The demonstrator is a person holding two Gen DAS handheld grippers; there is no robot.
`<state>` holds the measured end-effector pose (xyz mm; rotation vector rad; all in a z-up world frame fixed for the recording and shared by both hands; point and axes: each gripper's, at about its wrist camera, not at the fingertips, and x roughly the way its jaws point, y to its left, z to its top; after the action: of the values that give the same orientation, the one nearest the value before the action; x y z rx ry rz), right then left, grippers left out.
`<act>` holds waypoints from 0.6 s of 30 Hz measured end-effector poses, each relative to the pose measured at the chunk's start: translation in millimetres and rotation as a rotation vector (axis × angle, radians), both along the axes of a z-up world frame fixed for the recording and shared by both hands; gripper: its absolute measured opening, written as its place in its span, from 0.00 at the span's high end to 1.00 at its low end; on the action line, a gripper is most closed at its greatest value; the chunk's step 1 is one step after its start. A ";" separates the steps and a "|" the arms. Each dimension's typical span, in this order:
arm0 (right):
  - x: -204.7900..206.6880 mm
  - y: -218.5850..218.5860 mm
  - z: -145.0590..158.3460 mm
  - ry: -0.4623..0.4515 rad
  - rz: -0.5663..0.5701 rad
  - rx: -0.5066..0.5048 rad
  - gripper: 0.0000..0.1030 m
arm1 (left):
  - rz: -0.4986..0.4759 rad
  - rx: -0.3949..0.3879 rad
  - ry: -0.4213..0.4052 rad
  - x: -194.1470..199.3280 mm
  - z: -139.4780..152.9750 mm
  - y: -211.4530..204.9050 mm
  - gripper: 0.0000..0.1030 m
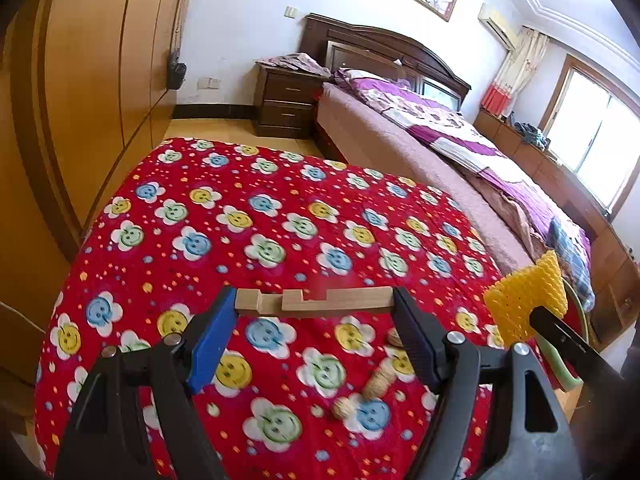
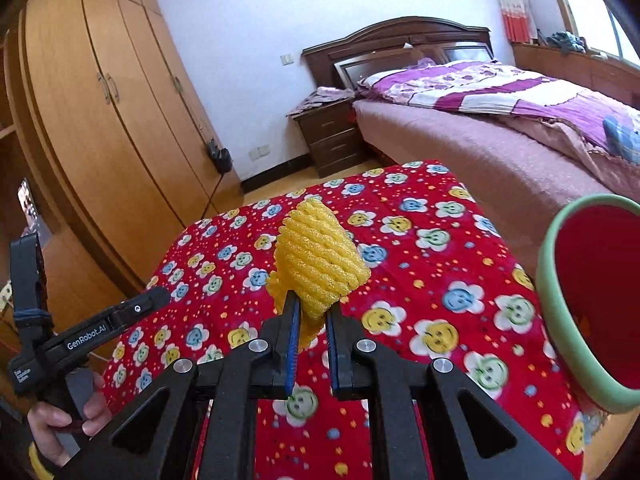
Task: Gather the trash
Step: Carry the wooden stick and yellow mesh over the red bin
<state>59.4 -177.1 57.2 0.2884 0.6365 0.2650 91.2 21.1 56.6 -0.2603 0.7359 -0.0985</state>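
Gripping notched wooden block (image 1: pixel 316 302) endwise, left gripper (image 1: pixel 314 312) over red cloth (image 1: pixel 240 220); only right view shows right gripper (image 2: pixel 312 320) clamping yellow foam net (image 2: pixel 316 256), bin (image 2: pixel 560 320) right

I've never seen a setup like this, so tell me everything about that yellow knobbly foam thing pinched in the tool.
The yellow foam net sleeve is a soft mesh of ribbed strands, the kind that looks like fruit packing. It is squashed at its lower end between the shut fingers of the right gripper and stands up from them, flaring wider above. It hangs clear above the red flower-print cloth, touching nothing else.
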 end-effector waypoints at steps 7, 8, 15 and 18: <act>-26.8 -24.2 5.1 -0.024 -0.041 0.032 0.88 | -0.041 -0.013 -0.008 -15.3 7.3 -20.6 0.26; -30.4 -27.9 6.1 -0.028 -0.048 0.035 0.88 | -0.047 -0.014 -0.008 -16.5 8.0 -23.5 0.26; -48.5 -53.1 9.7 -0.044 -0.101 0.056 0.88 | -0.097 -0.008 -0.012 -24.2 15.0 -48.3 0.26; -55.0 -63.3 9.2 -0.044 -0.119 0.066 0.88 | -0.118 -0.010 -0.011 -26.5 17.2 -58.6 0.26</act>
<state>4.4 -240.4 66.3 0.3811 0.5657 0.1778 64.6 -37.5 73.8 -0.2260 0.7399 -0.2156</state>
